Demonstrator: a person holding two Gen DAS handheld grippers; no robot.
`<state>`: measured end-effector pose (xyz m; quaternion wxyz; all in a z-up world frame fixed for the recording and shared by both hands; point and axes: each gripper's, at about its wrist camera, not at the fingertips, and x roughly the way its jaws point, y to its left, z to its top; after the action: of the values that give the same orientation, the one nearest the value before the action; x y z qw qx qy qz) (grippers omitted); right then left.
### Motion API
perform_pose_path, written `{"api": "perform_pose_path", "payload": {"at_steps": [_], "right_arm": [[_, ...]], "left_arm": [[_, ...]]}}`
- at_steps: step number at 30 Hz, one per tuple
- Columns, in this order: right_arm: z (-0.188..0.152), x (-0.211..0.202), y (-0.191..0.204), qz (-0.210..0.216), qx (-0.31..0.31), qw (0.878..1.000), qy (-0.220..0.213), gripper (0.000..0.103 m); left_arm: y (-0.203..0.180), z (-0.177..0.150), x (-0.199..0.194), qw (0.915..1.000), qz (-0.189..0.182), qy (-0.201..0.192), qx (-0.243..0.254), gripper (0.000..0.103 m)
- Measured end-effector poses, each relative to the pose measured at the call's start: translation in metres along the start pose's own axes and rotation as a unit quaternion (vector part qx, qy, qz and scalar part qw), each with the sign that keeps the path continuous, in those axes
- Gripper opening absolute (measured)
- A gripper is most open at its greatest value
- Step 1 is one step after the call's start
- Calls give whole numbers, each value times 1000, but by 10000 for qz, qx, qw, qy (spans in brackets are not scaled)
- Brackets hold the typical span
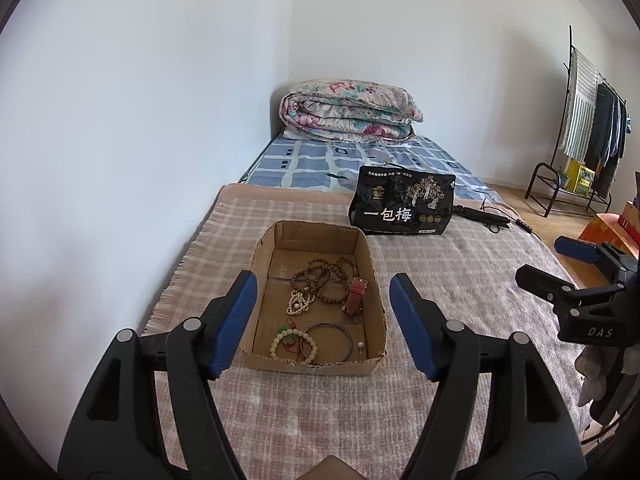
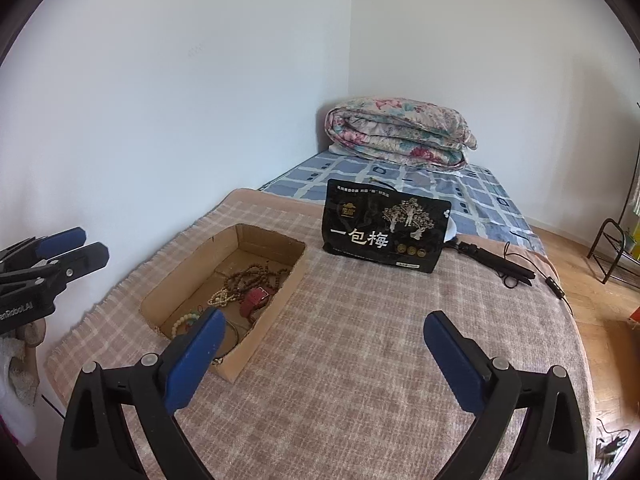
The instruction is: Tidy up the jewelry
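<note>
Both claws hung open and empty above the bed: the left gripper (image 1: pixel 323 322) spread its blue pads over the near end of the cardboard box (image 1: pixel 256 264), and the right gripper (image 2: pixel 325 360) stood wider still over bare plaid blanket (image 2: pixel 360 360) to the box's right, nothing between the fingers of either. All the jewelry lay inside the box, which sat on the blanket close to the wall. A tangle of brown bead strands (image 1: pixel 320 276) lay at the middle, with a cream bead string (image 1: pixel 298 305) just below it and a red-strapped watch (image 1: pixel 356 294) lying along the right wall. Nearer the front were a pale bead bracelet (image 1: pixel 292 343) with green accents, a thin dark bangle (image 1: pixel 329 339) overlapping it, and a small pearl piece (image 1: pixel 361 345) apart in the corner. A low, open-topped box suited this work, since it kept the loose pieces together and let a claw come straight down on them. With no piece visible outside the box and neither claw carrying any, the gathering looked finished or nearly so. A black snack bag (image 2: pixel 386 226) stood behind the box, playing no evident part.
</note>
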<state>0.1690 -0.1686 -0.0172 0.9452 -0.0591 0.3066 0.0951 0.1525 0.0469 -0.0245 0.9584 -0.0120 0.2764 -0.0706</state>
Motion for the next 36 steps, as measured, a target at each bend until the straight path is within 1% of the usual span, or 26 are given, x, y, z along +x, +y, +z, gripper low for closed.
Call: {"api": "perform_pose_path", "payload": {"at_steps": [3,4,5,6,10,14,22,27,36], "right_arm": [[-4,-5,-6,-101,46,9999,-30,102],[-6,-8,-9,-126,60,9999,-41,103],[-7,-10,-11,-160,73,9998,-52,103],[-9,-12,-12,-200,76,9998,-63,103],[-17,-20,-16,-336,-3,9994,-79,103],[-25,-24,-18,-368,-53,9993,-13,103],[-38,-36,-33,-383,179,9991,-14,103],[-38,-40,-40,-425,342,9985,-72,103],[-39,-38,-35,-370,256,9990,-70,103]], "left_arm": [[-5,-5,-10,10000,54,12,31,73],[-7,-7,-13,10000,56,16,24,75],[-9,-9,-17,10000,58,16,16,80],[-11,-11,-20,10000,56,2,9,82],[-17,-17,-32,10000,68,-60,14,82],[-23,-18,-39,10000,66,-56,21,82],[-30,-22,-49,9999,87,-117,44,83],[-33,-23,-51,9998,110,-128,91,83],[-33,-25,-50,9997,174,-121,120,83]]}}
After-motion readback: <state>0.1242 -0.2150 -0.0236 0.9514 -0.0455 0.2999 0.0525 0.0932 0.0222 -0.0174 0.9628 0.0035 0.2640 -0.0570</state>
